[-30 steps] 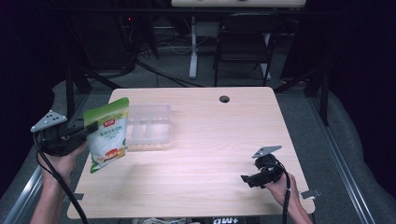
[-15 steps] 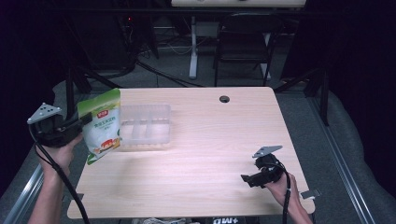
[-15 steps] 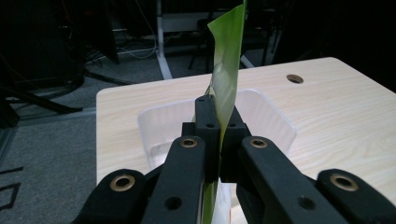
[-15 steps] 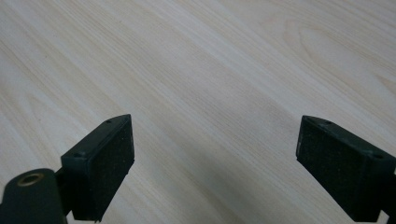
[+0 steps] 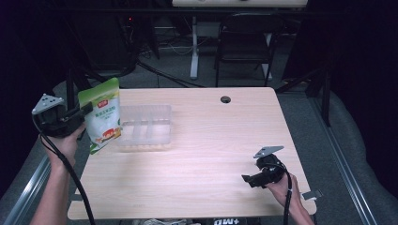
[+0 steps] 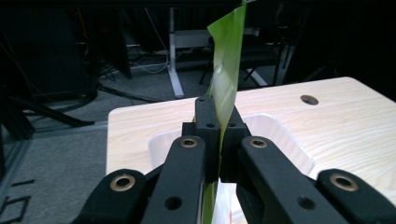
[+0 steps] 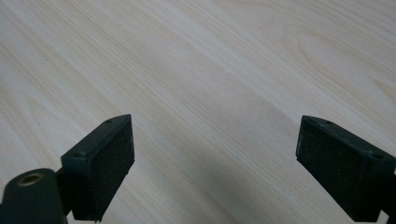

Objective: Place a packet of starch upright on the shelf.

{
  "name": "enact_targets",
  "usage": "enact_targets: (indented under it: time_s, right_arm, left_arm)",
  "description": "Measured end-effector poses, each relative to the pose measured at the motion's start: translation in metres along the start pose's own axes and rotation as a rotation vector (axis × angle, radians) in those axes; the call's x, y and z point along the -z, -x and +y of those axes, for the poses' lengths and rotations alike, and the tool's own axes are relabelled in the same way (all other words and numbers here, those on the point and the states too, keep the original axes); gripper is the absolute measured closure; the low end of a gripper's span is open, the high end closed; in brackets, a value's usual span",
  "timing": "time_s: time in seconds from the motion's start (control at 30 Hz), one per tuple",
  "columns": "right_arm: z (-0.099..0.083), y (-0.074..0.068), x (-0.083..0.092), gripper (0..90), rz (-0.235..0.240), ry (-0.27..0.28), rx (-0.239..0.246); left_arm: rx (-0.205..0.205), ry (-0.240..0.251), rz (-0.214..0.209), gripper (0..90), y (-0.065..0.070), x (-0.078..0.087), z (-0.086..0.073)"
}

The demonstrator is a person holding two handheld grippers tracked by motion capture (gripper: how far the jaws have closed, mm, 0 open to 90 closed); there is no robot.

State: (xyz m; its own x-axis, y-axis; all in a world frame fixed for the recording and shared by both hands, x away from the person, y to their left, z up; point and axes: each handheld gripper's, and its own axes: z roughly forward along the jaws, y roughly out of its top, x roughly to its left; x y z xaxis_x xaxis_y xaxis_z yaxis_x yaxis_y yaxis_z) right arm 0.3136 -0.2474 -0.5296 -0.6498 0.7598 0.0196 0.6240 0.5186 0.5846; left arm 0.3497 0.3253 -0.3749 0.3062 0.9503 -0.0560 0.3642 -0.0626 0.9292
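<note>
**Green pouch held up at the tabletop's left edge**

Dark room surrounds a pale wooden tabletop (image 5: pixel 206 154), with a chair (image 5: pixel 244 44) and desk legs dim beyond its far edge. At the left edge, the person's left hand (image 5: pixel 68 140) is raised, forearm rising from the bottom corner, holding the left gripper (image 5: pixel 82 111) level and pointed toward the table. Its jaws are pressed together on the edge of a green-and-white pouch (image 5: pixel 103 115), which hangs upright and clear of the wood (its printing is too small to read). In the left gripper view the pouch (image 6: pixel 229 60) is seen edge-on, its top cut off by the frame. Just beside it, near the far-left corner, sits a clear plastic tray (image 5: pixel 145 129), partly hidden behind the pouch; its dividers are hard to make out. Well apart, near the right front corner, the right hand (image 5: pixel 281 187) rests low, the right gripper (image 5: pixel 248 179) pointing left with jaws spread wide over bare wood, holding nothing.
</note>
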Motion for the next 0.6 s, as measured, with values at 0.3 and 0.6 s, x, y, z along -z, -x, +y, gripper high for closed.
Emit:
enact_targets:
  time_s: [0.3,0.6]
  right_arm:
    - [0.000,0.000,0.000,10.9,0.000,0.001,-0.002]
    - [0.000,0.000,0.001,10.9,-0.001,-0.003,0.004]
  left_arm:
    - [0.007,0.032,0.027,90.0,0.004,-0.020,0.007]
    - [0.014,0.049,0.059,90.0,0.004,-0.037,0.007]
